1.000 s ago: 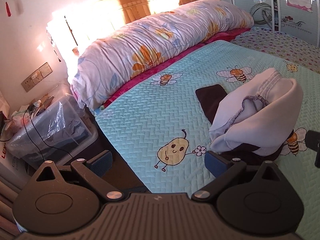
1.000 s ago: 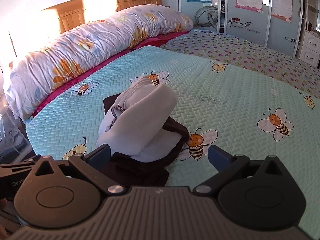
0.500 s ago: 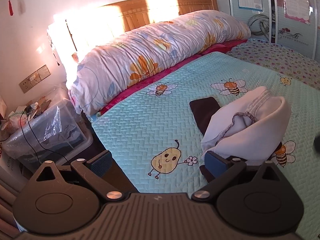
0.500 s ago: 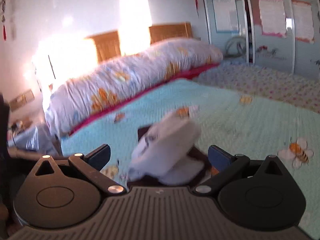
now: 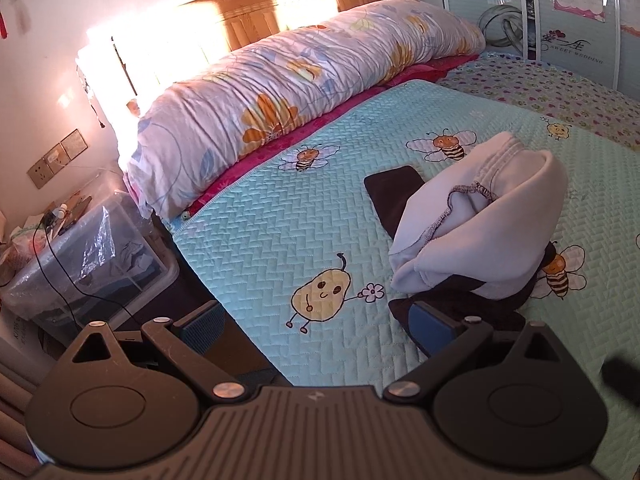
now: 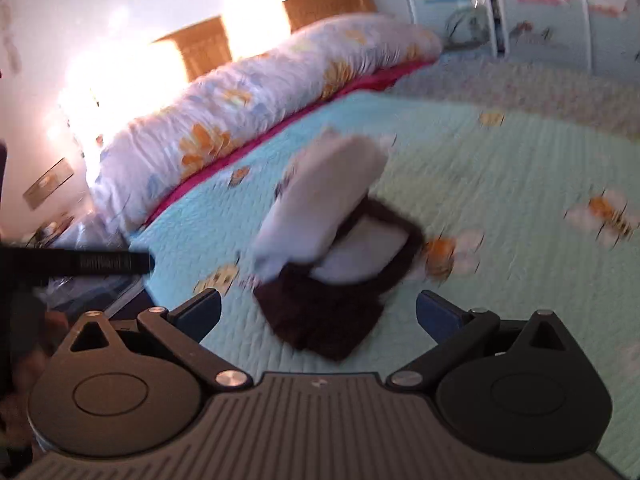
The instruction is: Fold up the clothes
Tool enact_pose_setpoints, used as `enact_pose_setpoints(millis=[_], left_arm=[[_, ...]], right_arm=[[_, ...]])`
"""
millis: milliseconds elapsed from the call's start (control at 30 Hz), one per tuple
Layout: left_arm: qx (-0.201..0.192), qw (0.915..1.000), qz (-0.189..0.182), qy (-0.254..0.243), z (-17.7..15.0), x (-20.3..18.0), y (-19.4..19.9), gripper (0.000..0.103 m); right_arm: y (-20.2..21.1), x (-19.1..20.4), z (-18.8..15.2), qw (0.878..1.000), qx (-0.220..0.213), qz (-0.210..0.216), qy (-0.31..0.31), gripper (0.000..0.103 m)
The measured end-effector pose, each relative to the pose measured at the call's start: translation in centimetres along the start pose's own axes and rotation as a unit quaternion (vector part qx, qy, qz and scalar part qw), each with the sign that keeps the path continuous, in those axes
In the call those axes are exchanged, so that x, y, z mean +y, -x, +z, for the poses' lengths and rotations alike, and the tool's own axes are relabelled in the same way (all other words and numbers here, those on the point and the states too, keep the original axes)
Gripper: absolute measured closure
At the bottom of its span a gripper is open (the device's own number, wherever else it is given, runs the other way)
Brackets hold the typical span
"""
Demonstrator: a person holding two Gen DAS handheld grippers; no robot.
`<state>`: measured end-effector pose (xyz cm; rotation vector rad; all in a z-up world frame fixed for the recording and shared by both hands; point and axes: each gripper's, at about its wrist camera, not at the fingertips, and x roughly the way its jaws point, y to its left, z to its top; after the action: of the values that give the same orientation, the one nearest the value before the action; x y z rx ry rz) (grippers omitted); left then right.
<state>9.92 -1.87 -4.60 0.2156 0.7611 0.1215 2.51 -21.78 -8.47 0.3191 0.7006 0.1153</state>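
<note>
on the bee quilt (image 5: 328, 216) the white garment (image 5: 484, 216) lies folded on dark clothes (image 6: 332, 312); both my grippers, left (image 5: 316, 326) and right (image 6: 318, 312), have backed off, spread wide and empty, fold apparently done.

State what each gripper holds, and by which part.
Nothing is held. The left gripper and right gripper are open, short of the pale garment.
</note>
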Motion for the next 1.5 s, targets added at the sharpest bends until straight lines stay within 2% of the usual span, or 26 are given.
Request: enact_pose_setpoints(millis=[33,100,200,300,433,700,767,933,967,1033,1100,1133,1200,1367,1467,1500], left_arm=[[0.003,1.0000,-0.001,-0.003,-0.3,-0.2,-0.3,0.002],[0.006,0.9999,0.001,-0.015,-0.6,-0.7,-0.7,0.002],[0.007,0.9994,0.010,-0.034,-0.7,-1.4,-1.5,0.002],[0.018,0.9993,0.015,-0.028,0.3,-1.1,-3.2,0.002],[0.039,0.9992,0.001,-0.007,1.8,-0.1,-6.2,0.002],[0.066,0.9972,-0.031,-0.017,4.3,-1.5,-13.4,0.002],[0.075,0.9961,-0.042,-0.018,4.7,-2.4,-15.7,0.002],[0.125,0.9902,-0.055,-0.030,4.7,-5.1,-21.5,0.005],[0.133,0.9889,-0.056,-0.035,4.6,-5.7,-22.4,0.010],[0.147,0.9859,-0.069,-0.040,4.5,-6.6,-23.7,0.022],[0.145,0.9843,-0.095,-0.033,4.3,-7.1,-24.1,0.049],[0.143,0.9833,-0.109,-0.026,4.3,-7.2,-24.1,0.057],[0.143,0.9817,-0.124,-0.022,4.2,-7.9,-24.3,0.098],[0.111,0.9866,-0.112,-0.043,3.5,-9.7,-23.0,0.102],[0.094,0.9869,-0.126,-0.036,3.7,-9.5,-21.3,0.103],[0.086,0.9863,-0.136,-0.036,3.9,-9.4,-20.3,0.103]], right_arm=[[-0.9,-1.0,-1.4,0.999,0.025,-0.002,-0.025,0.002],[-1.8,-1.9,-2.4,0.997,0.038,-0.044,-0.049,0.002],[-1.2,-1.2,-0.9,0.998,0.006,-0.043,-0.036,0.002],[-0.5,-0.6,2.4,0.999,-0.026,-0.023,-0.028,0.002],[-2.5,-1.3,6.1,0.999,-0.018,-0.010,-0.046,0.002],[-11.4,-2.1,10.1,0.996,0.026,-0.026,-0.083,0.002],[-14.3,-2.3,10.4,0.995,0.044,-0.038,-0.083,0.002],[-20.7,-4.3,9.7,0.989,0.082,-0.018,-0.124,0.003],[-21.2,-4.5,9.4,0.989,0.083,-0.010,-0.124,0.004],[-22.3,-4.9,8.7,0.988,0.086,0.007,-0.124,0.020],[-22.3,-5.3,8.2,0.989,0.072,0.028,-0.123,0.031],[-22.1,-5.4,7.9,0.990,0.061,0.037,-0.122,0.038],[-21.5,-5.5,7.6,0.992,0.046,0.041,-0.113,0.048],[-19.8,-5.6,7.0,0.995,0.027,0.037,-0.088,0.063],[-18.0,-6.4,6.9,0.994,0.011,0.044,-0.097,0.070],[-17.3,-6.5,6.9,0.994,0.003,0.047,-0.099,0.075]])
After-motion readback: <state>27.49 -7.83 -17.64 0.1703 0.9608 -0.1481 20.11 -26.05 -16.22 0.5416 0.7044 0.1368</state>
